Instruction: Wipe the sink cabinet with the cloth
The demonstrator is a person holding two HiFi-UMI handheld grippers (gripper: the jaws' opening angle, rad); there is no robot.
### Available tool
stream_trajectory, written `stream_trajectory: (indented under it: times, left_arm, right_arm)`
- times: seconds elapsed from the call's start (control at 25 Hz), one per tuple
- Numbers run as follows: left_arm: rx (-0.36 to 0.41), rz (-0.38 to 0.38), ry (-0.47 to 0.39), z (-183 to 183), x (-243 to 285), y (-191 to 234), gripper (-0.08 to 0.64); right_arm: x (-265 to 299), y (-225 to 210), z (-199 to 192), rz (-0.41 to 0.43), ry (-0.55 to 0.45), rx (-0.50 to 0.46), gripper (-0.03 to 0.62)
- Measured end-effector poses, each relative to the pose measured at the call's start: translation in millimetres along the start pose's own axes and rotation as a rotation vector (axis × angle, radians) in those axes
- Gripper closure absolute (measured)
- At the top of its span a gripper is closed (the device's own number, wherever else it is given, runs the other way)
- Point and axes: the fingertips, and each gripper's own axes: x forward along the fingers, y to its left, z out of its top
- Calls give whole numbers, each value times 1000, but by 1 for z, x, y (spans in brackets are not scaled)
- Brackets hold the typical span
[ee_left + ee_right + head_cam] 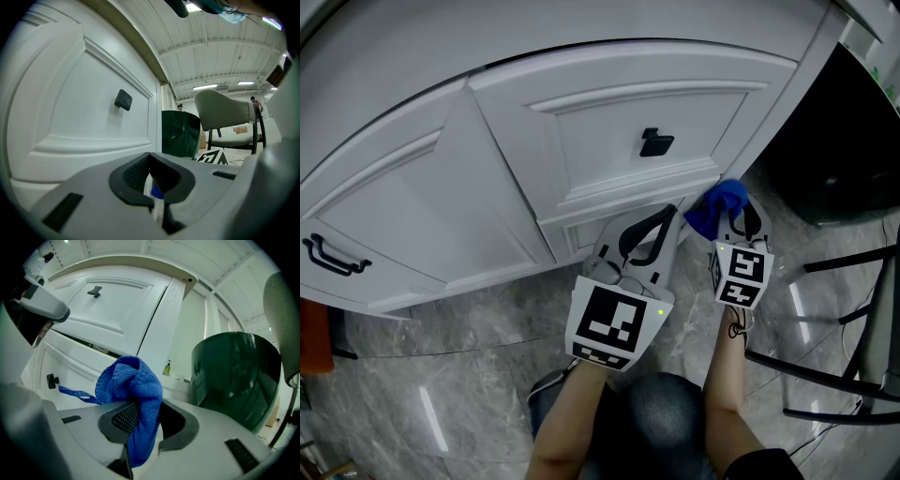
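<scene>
The head camera hangs above the person and looks steeply down. The sink cabinet [581,159] fills its picture from 9 to 1 o'clock, with grey floor [469,328] below and both grippers close in near 6 o'clock. The camera on the left gripper [150,171] rides low, close behind the jaws, and faces up the cabinet front, the black knob [123,99] at 10 o'clock. The camera on the right gripper [143,418] sits likewise, tilted up at the cabinet's corner, and has that knob at 11 o'clock. Both gripper views take in a dark green container [180,132]. The head and right gripper views share the blue cloth [719,202].
</scene>
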Motion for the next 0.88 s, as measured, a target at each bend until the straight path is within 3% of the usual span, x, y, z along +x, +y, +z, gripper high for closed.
stream_trajectory:
  times: [0.88]
  left_arm:
    - [14, -3, 4, 0, 1, -3, 557]
  right_arm:
    - [5, 8, -26, 8, 39, -17, 477]
